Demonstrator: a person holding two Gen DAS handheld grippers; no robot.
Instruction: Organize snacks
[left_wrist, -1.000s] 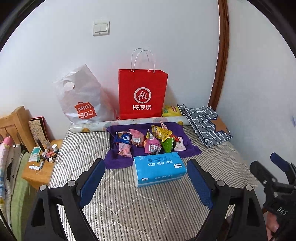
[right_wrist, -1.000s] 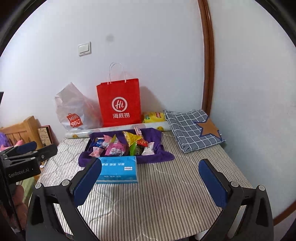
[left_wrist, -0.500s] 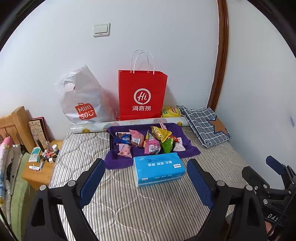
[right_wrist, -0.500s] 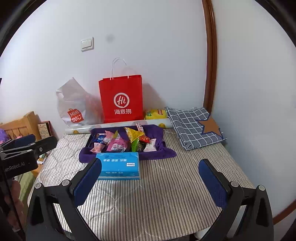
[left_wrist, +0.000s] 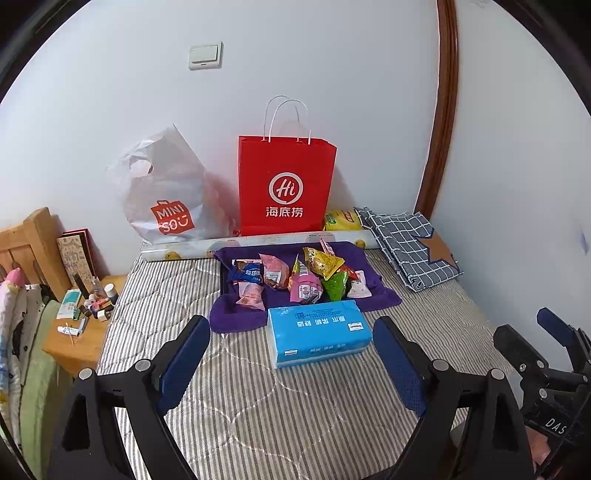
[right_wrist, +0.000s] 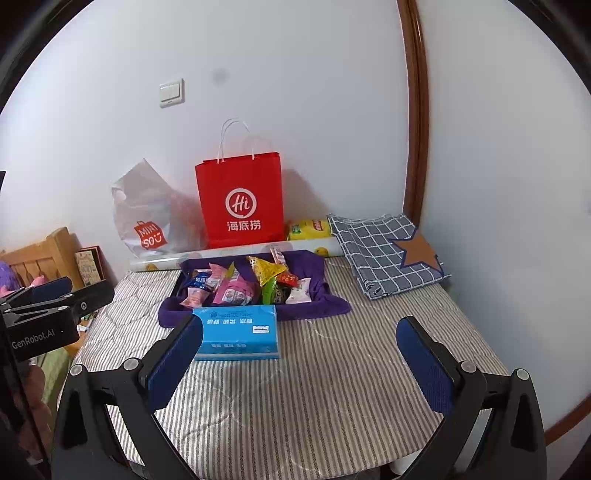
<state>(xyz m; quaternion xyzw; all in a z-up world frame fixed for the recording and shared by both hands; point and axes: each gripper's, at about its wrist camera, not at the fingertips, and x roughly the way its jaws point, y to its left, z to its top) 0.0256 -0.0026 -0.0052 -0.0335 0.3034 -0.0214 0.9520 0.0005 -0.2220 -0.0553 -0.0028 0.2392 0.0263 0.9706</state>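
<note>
Right, both grippers hang back over the near edge of the striped mattress (left_wrist: 280, 413), and neither holds a thing. My left gripper (left_wrist: 291, 354) has its blue pads spread wide with nothing between them; my right gripper (right_wrist: 310, 354) stands just as wide, also empty.

The snack packets (left_wrist: 295, 277) sit in a loose heap on the purple cloth (left_wrist: 236, 319) that lines a dark tray, well ahead of both tools. A blue tissue pack (left_wrist: 317, 332) lies just in front of that cloth, touching its near edge. Behind them stand the red paper bag (left_wrist: 286, 184) and the white plastic bag (left_wrist: 166, 192) against the wall.

As I judge it, this heap fits either a pile waiting to be sorted or one already gathered onto the tray; I can't tell which. Any reach for the packets has to pass over or around the tissue pack, and those crinkly wrappers will likely slip, so a low, centred pinch seems wise.

On the left wrist view I get the wooden bedside stand (left_wrist: 74, 339) with its small bottles; the right view barely shows it. The right view gives me the left gripper's body side-on at the frame edge.
</note>
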